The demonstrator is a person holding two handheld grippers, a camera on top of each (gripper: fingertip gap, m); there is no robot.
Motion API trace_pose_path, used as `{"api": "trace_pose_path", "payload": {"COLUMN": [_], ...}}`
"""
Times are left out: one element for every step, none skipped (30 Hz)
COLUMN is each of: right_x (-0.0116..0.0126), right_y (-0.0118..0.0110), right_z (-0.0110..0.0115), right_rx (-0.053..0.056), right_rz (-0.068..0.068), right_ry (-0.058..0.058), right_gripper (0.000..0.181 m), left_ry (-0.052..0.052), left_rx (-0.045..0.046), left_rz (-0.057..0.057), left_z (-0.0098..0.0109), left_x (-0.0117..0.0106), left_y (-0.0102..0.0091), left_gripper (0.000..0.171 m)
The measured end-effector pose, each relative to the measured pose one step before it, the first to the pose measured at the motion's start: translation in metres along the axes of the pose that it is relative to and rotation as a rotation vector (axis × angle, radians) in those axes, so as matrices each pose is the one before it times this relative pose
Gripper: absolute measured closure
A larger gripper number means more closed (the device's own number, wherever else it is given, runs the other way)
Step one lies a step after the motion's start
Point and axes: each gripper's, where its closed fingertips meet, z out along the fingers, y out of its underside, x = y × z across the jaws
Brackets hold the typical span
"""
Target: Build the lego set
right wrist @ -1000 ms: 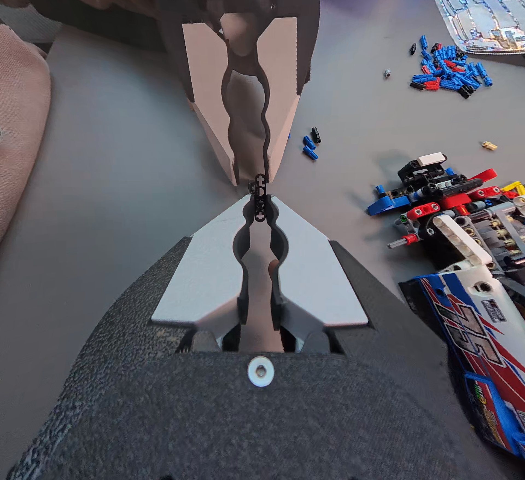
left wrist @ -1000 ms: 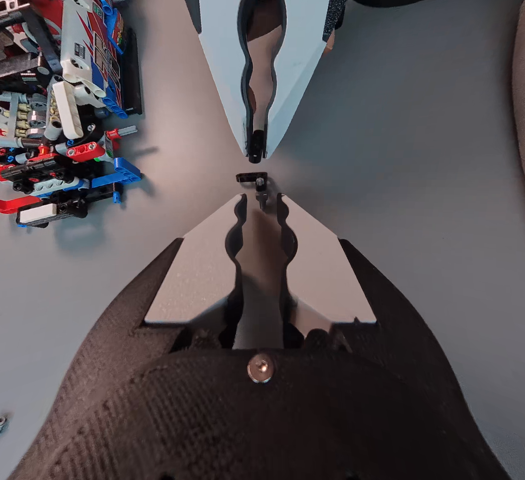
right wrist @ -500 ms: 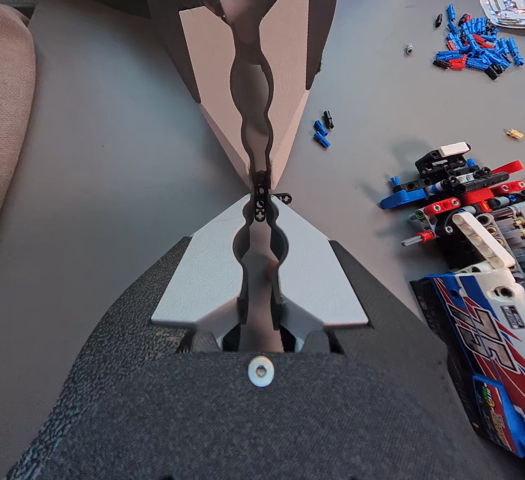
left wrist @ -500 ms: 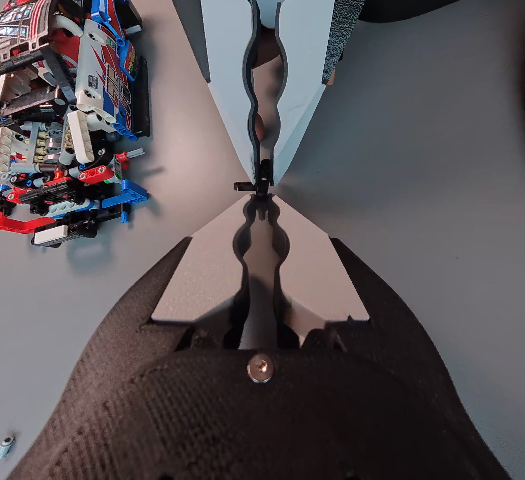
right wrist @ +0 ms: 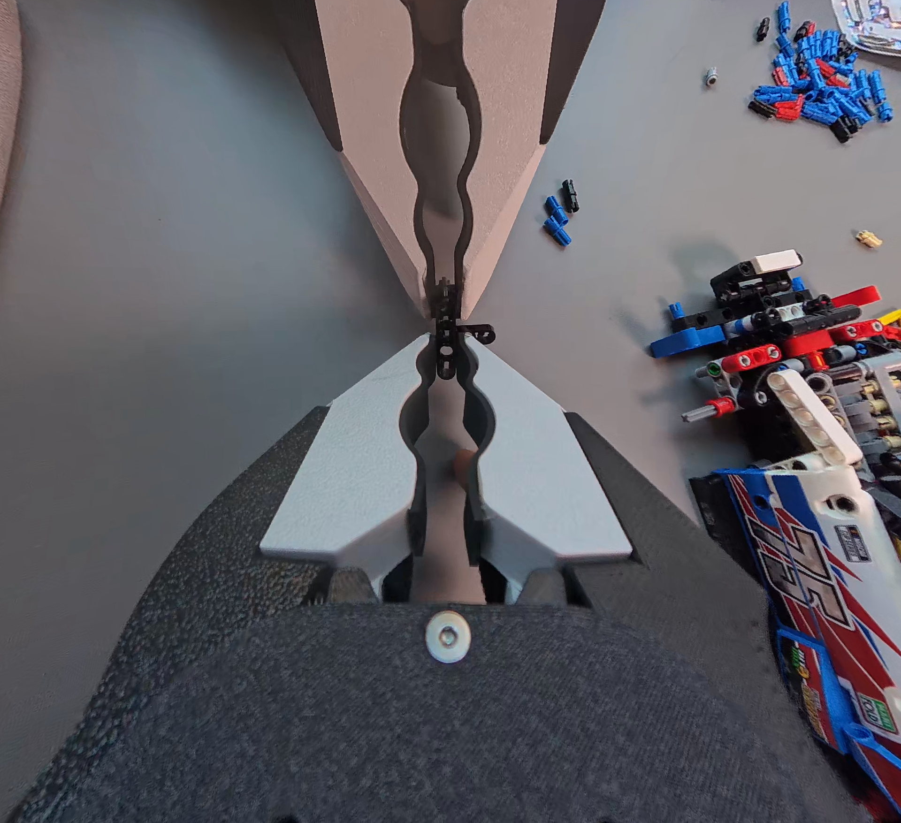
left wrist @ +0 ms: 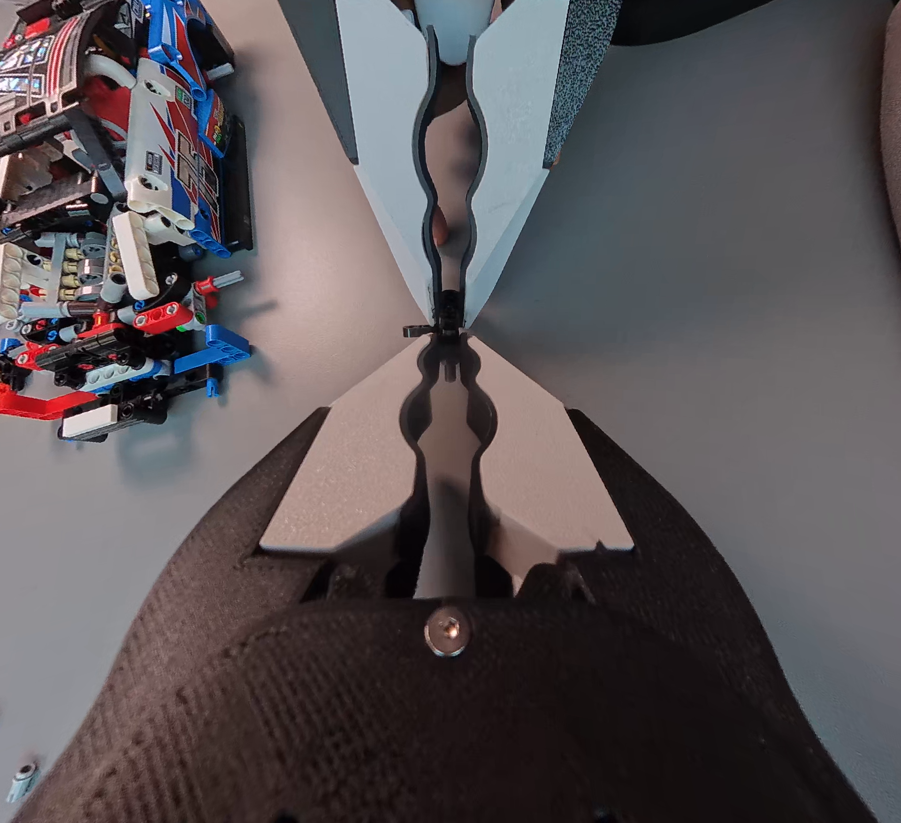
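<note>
a: where do things stand?

b: the two tools meet tip to tip at the centre of both frames. the right gripper (right wrist: 444, 351) is pinched narrow on a thin black beam (right wrist: 445, 356), holes showing along its length. the left gripper (left wrist: 448, 351) is closed narrow on a small black connector piece (left wrist: 446, 334) whose short arm sticks out sideways, toward the left of the left wrist view.

a: so they're joining the two?

b: that's my reading: a small sub-assembly held in the air above the grey table (left wrist: 707, 263). whether the pin is fully seated, i can't tell; the joint is tiny and dark.

a: how to do it well?

b: keep both tools in one straight line, push along the beam's axis, don't twist. both grips are at the very tips, so any side load may make a piece swivel or pop out.

a: and the car?

b: the half-built lego car (left wrist: 122, 214) lies at the left edge of the left view, well apart. loose blue pins (right wrist: 824, 83) sit upper right in the right view.
</note>
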Motion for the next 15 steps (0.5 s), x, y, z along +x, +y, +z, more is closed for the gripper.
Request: {"api": "trace_pose_path", "payload": {"right_x": [-0.00012,-0.00054,0.00005,0.00012,-0.00030,-0.00004,0.00001,0.00011,0.00000,0.00004,0.00003,0.00003,0.00001,-0.00003,0.00007], "right_y": [0.00060,0.00045,0.00024,0.00032,0.00053,0.00050,0.00008,-0.00001,0.00002,-0.00008,-0.00007,0.00001,-0.00013,-0.00007,-0.00014], "right_z": [0.00028,0.00010,0.00011,0.00042,0.00053,0.00046,-0.00007,-0.00011,-0.00010,-0.00012,-0.00011,-0.00009,-0.00013,-0.00010,-0.00009], "right_rx": [-0.0080,-0.0063,-0.0035,-0.0034,-0.0071,-0.0068,-0.0040,-0.0010,0.0003,0.0003,-0.0002,0.0005,0.0019,0.0023,0.0011], "right_rz": [-0.0071,-0.0034,-0.0028,-0.0003,-0.0025,-0.0045,0.0015,0.0067,0.0051,0.0026,0.0023,0.0034,0.0020,0.0012,0.0037], "right_ry": [0.0022,-0.0013,0.0032,0.0023,0.0000,0.0022,0.0001,-0.0018,-0.0028,-0.0012,-0.0009,-0.0002,0.0009,0.0008,-0.0009], "right_gripper": [0.176,0.176,0.176,0.176,0.176,0.176,0.176,0.176,0.176,0.176,0.176,0.176,0.177,0.176,0.176], "left_ry": [-0.0014,-0.0012,-0.0030,-0.0008,-0.0017,-0.0061,-0.0034,-0.0018,-0.0028,-0.0038,-0.0025,-0.0024,-0.0015,0.0031,0.0073], "left_rx": [0.00022,0.00091,-0.00087,-0.00317,-0.00513,0.00007,0.00154,0.00063,-0.00042,0.00188,0.00481,0.00570,0.00562,0.00405,0.00300], "left_rz": [0.0053,0.0014,0.0005,0.0002,0.0047,0.0052,-0.0012,-0.0009,0.0051,0.0055,-0.0008,0.0007,0.0000,-0.0040,-0.0099], "left_z": [0.00026,0.00006,0.00009,0.00038,0.00068,0.00001,-0.00002,0.00007,0.00006,0.00004,0.00014,0.00007,0.00003,-0.00004,-0.00002], "left_x": [0.00047,0.00029,-0.00017,0.00021,0.00042,-0.00027,-0.00009,-0.00007,-0.00002,-0.00011,-0.00009,-0.00005,0.00002,-0.00007,-0.00015], "left_y": [-0.00051,-0.00068,-0.00048,-0.00027,0.00011,-0.00043,-0.00047,-0.00028,-0.00037,-0.00058,-0.00057,-0.00064,-0.00044,-0.00020,-0.00007], "left_gripper": [0.166,0.166,0.166,0.166,0.166,0.166,0.166,0.166,0.167,0.167,0.167,0.167,0.167,0.166,0.166]}}
